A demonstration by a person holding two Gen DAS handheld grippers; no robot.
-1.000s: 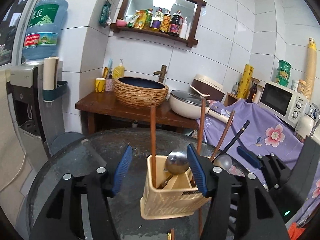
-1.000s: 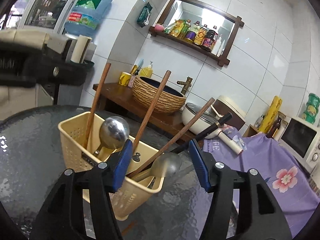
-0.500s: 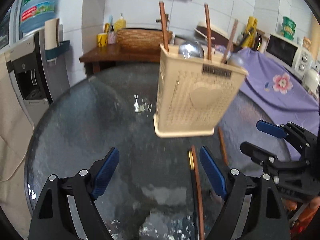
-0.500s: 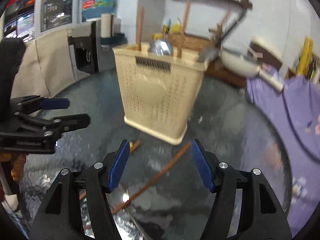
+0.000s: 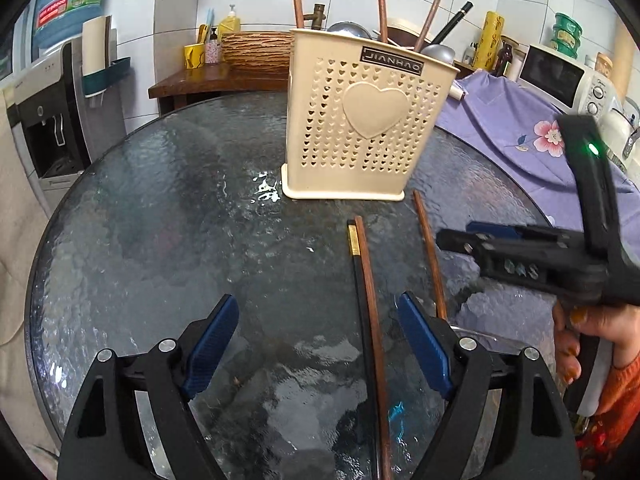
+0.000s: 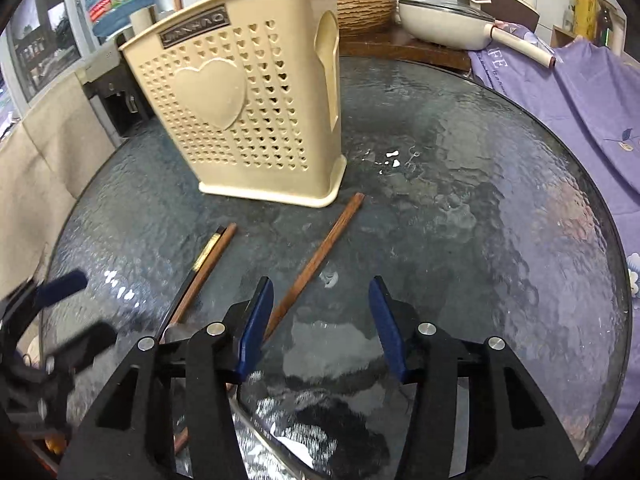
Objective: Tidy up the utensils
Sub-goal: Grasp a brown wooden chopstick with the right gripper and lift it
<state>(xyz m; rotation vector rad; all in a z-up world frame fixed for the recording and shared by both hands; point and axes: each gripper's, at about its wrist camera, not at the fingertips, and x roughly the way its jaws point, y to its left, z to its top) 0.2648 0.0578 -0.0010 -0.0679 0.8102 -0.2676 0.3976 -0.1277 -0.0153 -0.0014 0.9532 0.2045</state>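
A cream perforated utensil holder [image 5: 360, 120] [image 6: 248, 112] stands upright on the round glass table [image 5: 160, 220], with chopsticks and spoons sticking out of its top. In front of it lie a black chopstick and a brown chopstick [image 5: 366, 300] [image 6: 204, 272] side by side, and a single brown chopstick [image 5: 430, 256] [image 6: 316, 264] apart. My left gripper [image 5: 318, 344] is open low over the table; the pair runs under it near its right pad. My right gripper [image 6: 320, 326] [image 5: 480, 236] has its jaws closing with nothing pressed between them; the single chopstick's near end lies by its left pad.
A thin metal utensil [image 6: 272, 432] lies near the table's front edge. A purple flowered cloth [image 5: 520, 128] and a microwave [image 5: 568, 80] are at the right. A water dispenser [image 5: 48, 112] stands left, and a wooden side table [image 5: 208, 80] with a pan [image 6: 440, 20] stands behind.
Both grippers have come down from above the holder to just over the table in front of it. The left jaws have spread wider; the right jaws are narrower than half a second ago.
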